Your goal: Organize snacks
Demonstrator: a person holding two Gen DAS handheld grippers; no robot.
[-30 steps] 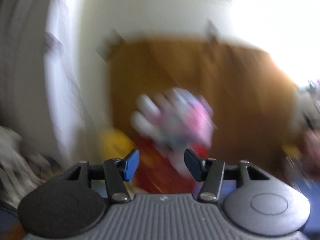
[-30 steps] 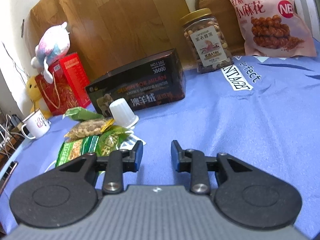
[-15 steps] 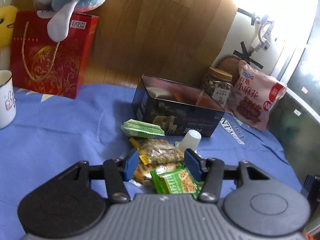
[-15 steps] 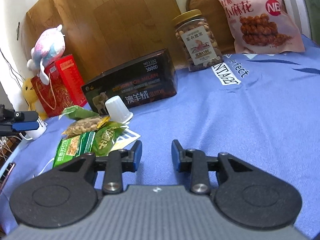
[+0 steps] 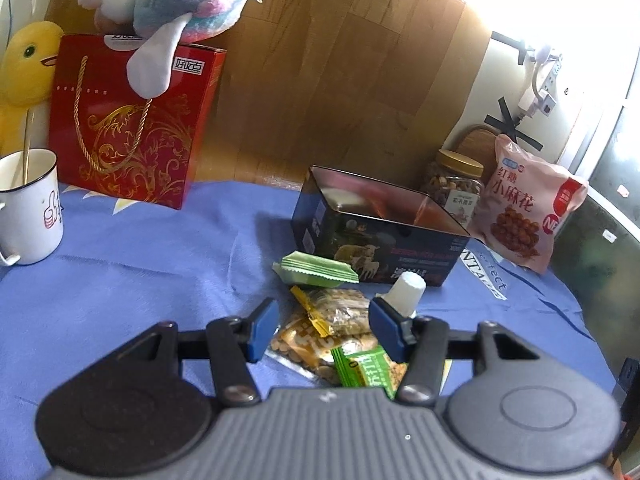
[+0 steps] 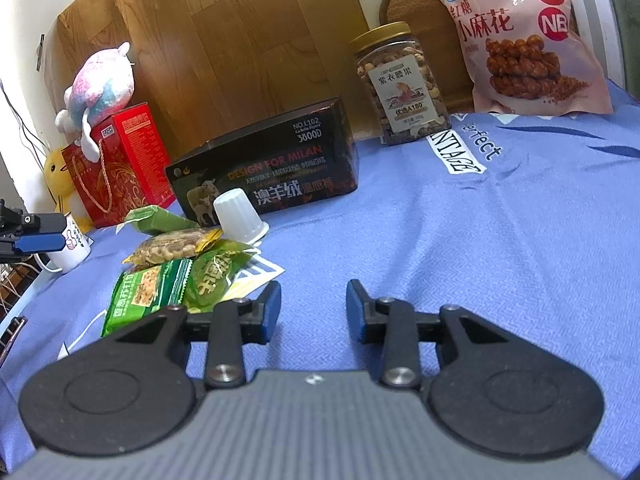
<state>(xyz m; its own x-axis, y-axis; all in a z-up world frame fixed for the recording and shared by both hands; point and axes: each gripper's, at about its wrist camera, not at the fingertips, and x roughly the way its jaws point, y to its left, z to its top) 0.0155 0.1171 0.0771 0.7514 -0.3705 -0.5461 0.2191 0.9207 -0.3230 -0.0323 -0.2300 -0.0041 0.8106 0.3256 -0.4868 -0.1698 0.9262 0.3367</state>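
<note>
A pile of small snack packets lies on the blue cloth (image 6: 480, 240): a pale green packet (image 5: 316, 270), a clear peanut packet (image 5: 340, 312) with yellow ends, and a green cracker packet (image 5: 368, 368). A white capsule cup (image 5: 408, 290) stands beside them. Behind the pile is an open dark tin box (image 5: 384, 248). My left gripper (image 5: 325, 328) hovers open over the pile, its pads apart from the packets. My right gripper (image 6: 313, 312) is open over bare cloth to the right of the packets (image 6: 148, 292), with nothing between its fingers. The left gripper's fingertips (image 6: 36, 240) show at the far left edge.
A red gift bag (image 5: 132, 128) with a plush toy (image 5: 180, 4) on top stands at the back left, beside a yellow duck (image 5: 28, 64) and a white mug (image 5: 28, 208). A nut jar (image 6: 400, 84) and a pink snack bag (image 6: 524, 40) stand at the back right against wood panels.
My left gripper dropped and tilted down from facing the plush toy to hovering over the snack pile. The right gripper kept its place and its jaws widened slightly.
</note>
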